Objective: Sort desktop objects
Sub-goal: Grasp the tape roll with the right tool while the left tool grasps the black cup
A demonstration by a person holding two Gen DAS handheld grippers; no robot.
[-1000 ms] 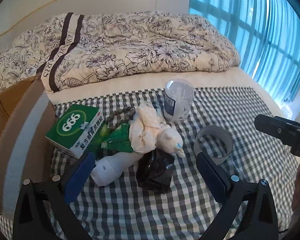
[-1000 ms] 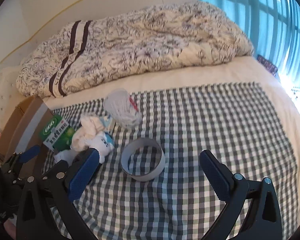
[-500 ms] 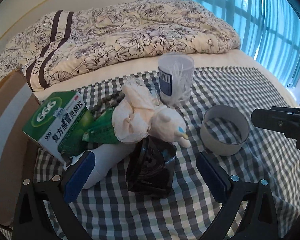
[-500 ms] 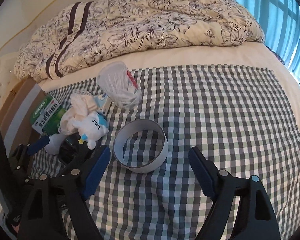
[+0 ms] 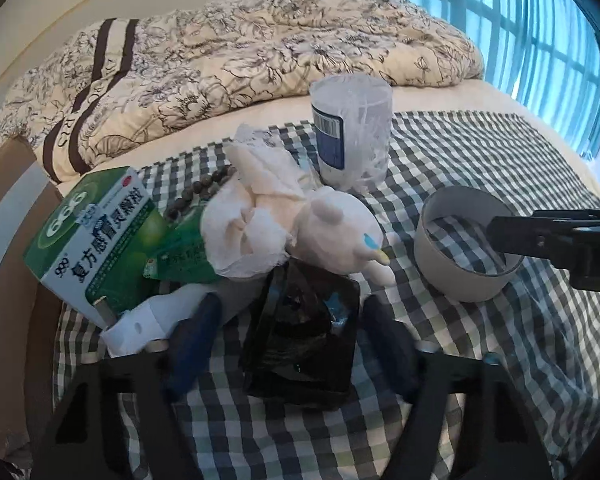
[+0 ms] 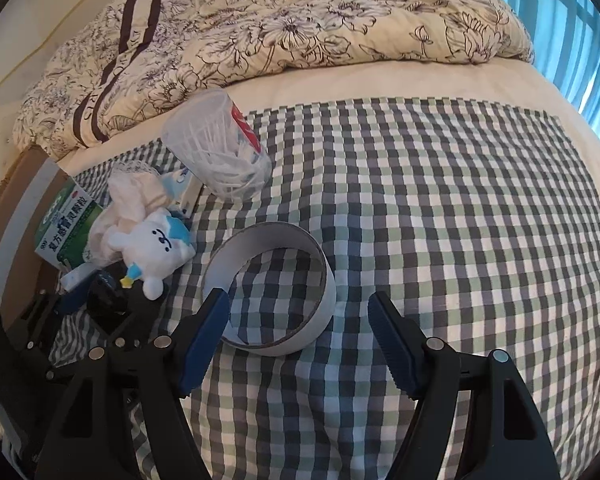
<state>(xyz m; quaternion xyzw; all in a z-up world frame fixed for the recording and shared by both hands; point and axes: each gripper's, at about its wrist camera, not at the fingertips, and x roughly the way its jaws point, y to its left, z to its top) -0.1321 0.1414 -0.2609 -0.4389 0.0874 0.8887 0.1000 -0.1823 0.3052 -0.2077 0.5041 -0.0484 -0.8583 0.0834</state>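
A heap of objects lies on the checked cloth (image 5: 480,380): a green medicine box (image 5: 96,240), a white plush toy (image 5: 332,236), crumpled tissue (image 5: 256,220), a white bottle (image 5: 148,320) and a black packet (image 5: 304,344). My left gripper (image 5: 288,340) is open, its blue pads on either side of the black packet. A grey tape ring (image 6: 272,292) lies right of the heap. My right gripper (image 6: 300,336) is open, its left pad at the ring's near rim and its right pad outside the ring. A clear tub of cotton swabs (image 6: 220,152) stands behind.
A cardboard box (image 5: 8,248) stands at the cloth's left edge. A rumpled floral quilt (image 5: 240,60) lies across the bed behind. Blue curtains (image 5: 540,40) hang at the right. A bead string (image 5: 196,192) lies under the tissue. Bare checked cloth (image 6: 460,240) spreads right of the ring.
Both grippers have moved forward and down. The left one now straddles the black packet; the right one has closed in on the tape ring. Both stay open.
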